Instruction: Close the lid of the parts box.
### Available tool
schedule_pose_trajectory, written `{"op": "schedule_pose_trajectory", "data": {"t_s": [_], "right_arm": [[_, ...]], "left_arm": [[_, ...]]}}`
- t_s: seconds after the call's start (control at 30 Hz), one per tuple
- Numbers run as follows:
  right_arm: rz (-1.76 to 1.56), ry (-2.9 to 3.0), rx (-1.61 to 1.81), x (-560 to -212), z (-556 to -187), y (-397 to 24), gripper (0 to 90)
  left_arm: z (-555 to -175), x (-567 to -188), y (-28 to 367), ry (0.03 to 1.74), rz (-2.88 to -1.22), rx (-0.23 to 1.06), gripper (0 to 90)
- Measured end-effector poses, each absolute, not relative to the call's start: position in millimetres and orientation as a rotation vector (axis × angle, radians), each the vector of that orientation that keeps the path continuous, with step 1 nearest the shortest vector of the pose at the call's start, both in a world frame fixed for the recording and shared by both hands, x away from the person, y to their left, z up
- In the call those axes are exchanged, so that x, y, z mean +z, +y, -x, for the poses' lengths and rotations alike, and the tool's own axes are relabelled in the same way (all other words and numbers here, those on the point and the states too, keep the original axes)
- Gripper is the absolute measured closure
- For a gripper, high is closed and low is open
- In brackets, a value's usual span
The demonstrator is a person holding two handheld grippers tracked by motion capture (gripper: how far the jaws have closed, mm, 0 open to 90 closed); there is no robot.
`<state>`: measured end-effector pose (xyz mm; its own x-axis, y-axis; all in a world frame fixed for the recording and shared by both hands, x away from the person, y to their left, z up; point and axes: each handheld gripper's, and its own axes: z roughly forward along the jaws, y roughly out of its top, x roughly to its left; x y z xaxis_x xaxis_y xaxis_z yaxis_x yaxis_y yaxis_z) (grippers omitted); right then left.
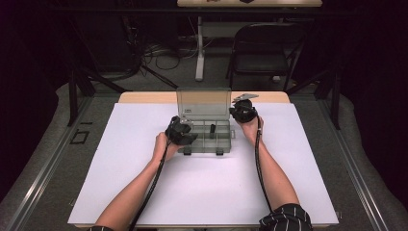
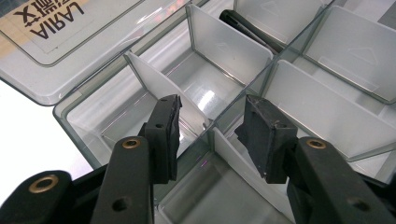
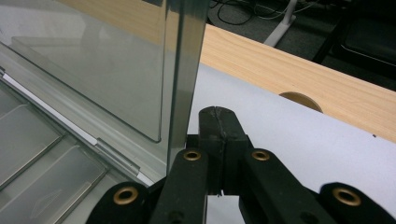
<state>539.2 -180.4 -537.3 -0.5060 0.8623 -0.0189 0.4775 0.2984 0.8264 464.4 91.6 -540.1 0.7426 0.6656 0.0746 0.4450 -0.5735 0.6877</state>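
A clear plastic organiser box (image 1: 226,146) sits at the middle of the white sheet, its lid (image 1: 203,103) standing upright at the back. My left gripper (image 1: 183,131) hangs over the box's left compartments. In the left gripper view it (image 2: 212,105) is open, a white divider (image 2: 159,86) running between the jaws without touching the pads (image 2: 168,121). A black part (image 2: 243,28) lies in a far compartment (image 1: 212,130). My right gripper (image 1: 242,111) is at the lid's right edge (image 3: 182,70), shut with nothing between its fingers (image 3: 218,114). Whether it touches the lid I cannot tell.
A white sheet (image 1: 207,192) covers the wooden table (image 3: 289,70), which has a round hole (image 3: 301,100) near its back edge. Behind the table stand a black folding chair (image 1: 267,50), a white table leg (image 1: 200,48) and loose cables on the floor.
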Motion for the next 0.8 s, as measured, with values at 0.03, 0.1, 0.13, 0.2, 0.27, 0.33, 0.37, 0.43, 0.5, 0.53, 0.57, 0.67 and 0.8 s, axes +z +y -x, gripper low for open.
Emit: {"op": "schedule_pose_trajectory", "data": {"t_s": [0.03,0.1,0.13,0.2,0.27,0.33,0.37,0.43,0.5,0.53,0.57,0.67,0.8], "right_arm": [[-1.188,2.108,1.102,-536.6,-539.0,-180.7,90.0],[-1.181,2.107,1.105,-535.1,-538.4,-180.6,90.0],[-1.179,2.107,1.105,-534.5,-538.2,-180.6,90.0],[-1.181,2.106,1.104,-534.0,-537.8,-180.7,90.0],[-1.179,2.105,1.111,-533.7,-537.7,-181.0,90.0],[-1.178,2.1,1.119,-533.5,-537.5,-181.2,90.0],[-1.177,2.1,1.119,-533.4,-537.4,-181.4,90.0],[-1.171,2.1,1.123,-533.3,-536.7,-181.6,90.0],[-1.164,2.105,1.124,-532.8,-535.9,-181.9,90.0],[-1.16,2.105,1.129,-532.7,-535.6,-182.3,90.0],[-1.157,2.102,1.134,-532.7,-535.2,-182.5,90.0],[-1.156,2.104,1.138,-532.3,-534.0,-182.7,90.0],[-1.142,2.102,1.142,-531.7,-533.0,-183.1,90.0]], "left_arm": [[-464.3,-540.1,91.6,0.832,-2.274,0.431,56.2],[-464.0,-540.1,91.2,0.834,-2.274,0.437,56.0],[-463.5,-540.3,90.9,0.836,-2.272,0.443,55.9],[-463.2,-540.1,90.8,0.838,-2.274,0.443,55.5],[-463.1,-540.1,90.7,0.841,-2.272,0.442,55.3],[-463.1,-540.2,90.6,0.844,-2.268,0.447,55.1],[-463.1,-540.2,90.6,0.845,-2.268,0.448,54.9],[-463.0,-540.2,90.5,0.849,-2.266,0.447,54.7],[-462.9,-540.1,90.7,0.85,-2.266,0.444,54.6],[-463.0,-540.1,90.8,0.85,-2.266,0.443,54.6],[-462.9,-540.1,90.8,0.851,-2.265,0.443,54.6],[-462.8,-540.2,90.8,0.854,-2.262,0.442,54.4],[-462.5,-540.5,90.8,0.858,-2.256,0.443,54.0]]}}
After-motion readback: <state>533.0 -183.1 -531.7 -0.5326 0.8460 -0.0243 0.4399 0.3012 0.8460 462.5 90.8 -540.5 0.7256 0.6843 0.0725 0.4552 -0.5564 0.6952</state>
